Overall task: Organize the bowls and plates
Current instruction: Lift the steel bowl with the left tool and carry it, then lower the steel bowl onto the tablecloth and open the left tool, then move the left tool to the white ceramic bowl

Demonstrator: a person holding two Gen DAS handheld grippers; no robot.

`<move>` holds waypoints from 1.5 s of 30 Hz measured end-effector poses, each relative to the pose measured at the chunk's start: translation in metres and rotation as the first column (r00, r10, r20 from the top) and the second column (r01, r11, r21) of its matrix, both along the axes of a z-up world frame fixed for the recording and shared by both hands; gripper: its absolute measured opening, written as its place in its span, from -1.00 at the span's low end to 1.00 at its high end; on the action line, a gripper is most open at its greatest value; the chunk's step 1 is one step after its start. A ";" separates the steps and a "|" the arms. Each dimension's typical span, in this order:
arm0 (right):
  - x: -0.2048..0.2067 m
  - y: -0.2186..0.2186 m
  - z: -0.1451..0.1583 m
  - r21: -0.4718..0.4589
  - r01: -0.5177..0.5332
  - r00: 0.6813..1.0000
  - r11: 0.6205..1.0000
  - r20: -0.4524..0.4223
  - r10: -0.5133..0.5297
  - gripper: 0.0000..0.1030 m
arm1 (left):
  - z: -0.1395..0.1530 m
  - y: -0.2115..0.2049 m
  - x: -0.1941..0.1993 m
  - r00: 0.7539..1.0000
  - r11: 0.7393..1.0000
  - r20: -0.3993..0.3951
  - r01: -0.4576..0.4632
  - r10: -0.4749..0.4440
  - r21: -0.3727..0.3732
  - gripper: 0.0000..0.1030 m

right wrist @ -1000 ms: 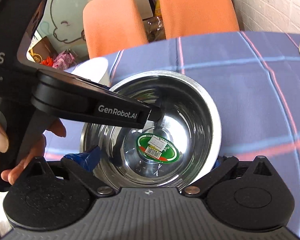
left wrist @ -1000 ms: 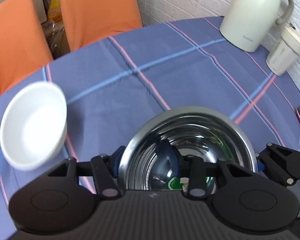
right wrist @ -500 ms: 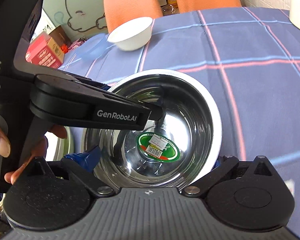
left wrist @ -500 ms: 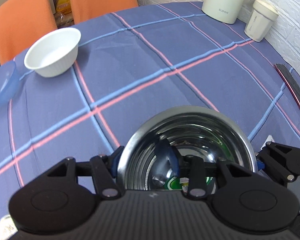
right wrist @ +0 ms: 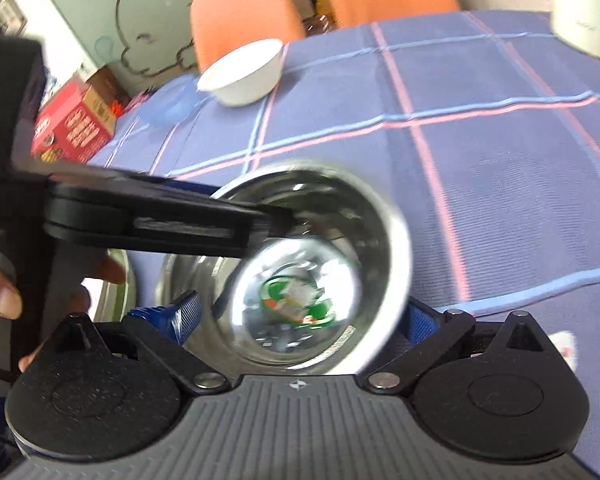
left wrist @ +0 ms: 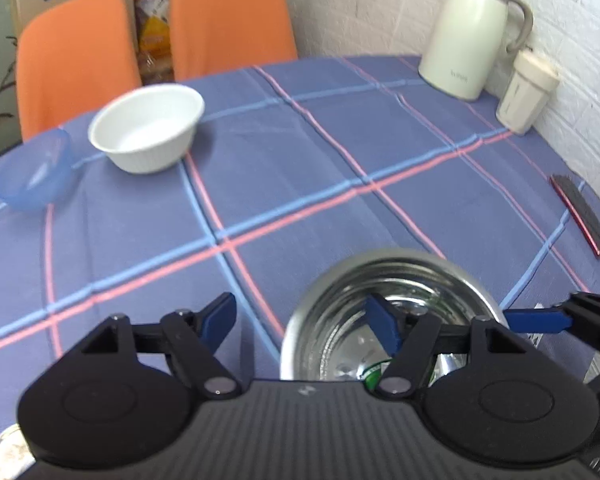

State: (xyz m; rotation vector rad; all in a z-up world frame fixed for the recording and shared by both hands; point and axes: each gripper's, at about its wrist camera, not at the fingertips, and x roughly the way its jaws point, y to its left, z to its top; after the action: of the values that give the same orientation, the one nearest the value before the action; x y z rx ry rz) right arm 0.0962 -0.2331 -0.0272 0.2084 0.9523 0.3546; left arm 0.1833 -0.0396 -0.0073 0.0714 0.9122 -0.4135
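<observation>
**Steel bowl held between two hand-held grippers**

Near edge of the counter [left wrist: 340, 152], under a blue plaid cloth: a steel bowl [left wrist: 392, 312] with a green sticker [right wrist: 296, 300] on its inner bottom, nothing else inside. Left hand-held gripper [left wrist: 300, 320] spread wide, left finger out over the cloth, right finger [left wrist: 382, 326] dipping inside the bowl, not pinching the rim. Right hand-held gripper [right wrist: 300, 316] straddling the bowl, blue pads at either side of its wall; contact blurred, cannot tell whether clamped. Far left: a white bowl [left wrist: 148, 126], empty, upright, just beside a blue translucent bowl [left wrist: 34, 168], also empty. Far right by the brick wall: a cream thermos jug [left wrist: 472, 28] with a lidded cup [left wrist: 526, 94] next to it. Right edge: a red-edged flat device [left wrist: 582, 214].
</observation>
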 end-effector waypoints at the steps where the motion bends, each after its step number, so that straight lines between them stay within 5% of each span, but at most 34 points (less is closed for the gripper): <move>1: -0.003 -0.007 0.003 0.005 0.024 1.000 1.000 0.016 -0.024 0.73 | 0.005 0.004 -0.005 1.000 1.000 0.026 -0.015 0.015 0.002 0.41; 6: -0.038 -0.045 0.011 0.061 0.155 0.979 0.986 0.121 -0.161 0.73 | 0.024 0.016 -0.038 0.980 0.991 0.167 -0.122 0.111 0.053 0.47; 10: -0.062 -0.062 -0.002 0.120 0.252 0.956 0.960 0.121 -0.266 0.73 | 0.030 0.024 -0.063 0.962 0.986 0.228 -0.164 0.152 0.032 0.98; 23: -0.067 -0.064 0.006 0.179 0.320 0.932 0.930 0.114 -0.343 0.73 | 0.048 0.040 -0.088 0.945 0.991 0.302 -0.133 0.123 0.014 0.98; 28: -0.041 -0.042 0.029 0.178 0.197 0.958 0.964 0.175 -0.227 0.73 | 0.039 0.059 -0.071 0.946 0.984 0.280 -0.177 0.162 0.028 0.98; 35: -0.002 -0.001 0.049 0.096 0.018 0.953 0.995 0.299 -0.046 0.73 | 0.024 0.095 -0.047 0.942 0.966 0.239 -0.253 0.234 0.050 0.98; 40: 0.033 0.028 0.034 0.001 -0.133 0.971 0.991 0.199 0.131 0.73 | 0.021 0.121 -0.026 0.943 0.960 0.221 -0.270 0.249 0.072 0.98; 45: 0.067 0.048 0.036 -0.126 -0.191 0.960 0.973 0.180 0.212 0.73 | 0.051 0.140 0.017 0.921 0.958 0.293 -0.283 0.257 0.049 0.98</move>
State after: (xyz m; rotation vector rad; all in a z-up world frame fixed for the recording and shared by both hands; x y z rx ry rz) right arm 0.1634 -0.1855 0.0091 -0.0231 0.7996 0.5008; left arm 0.2002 0.1001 0.0441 0.0838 0.6438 -0.0982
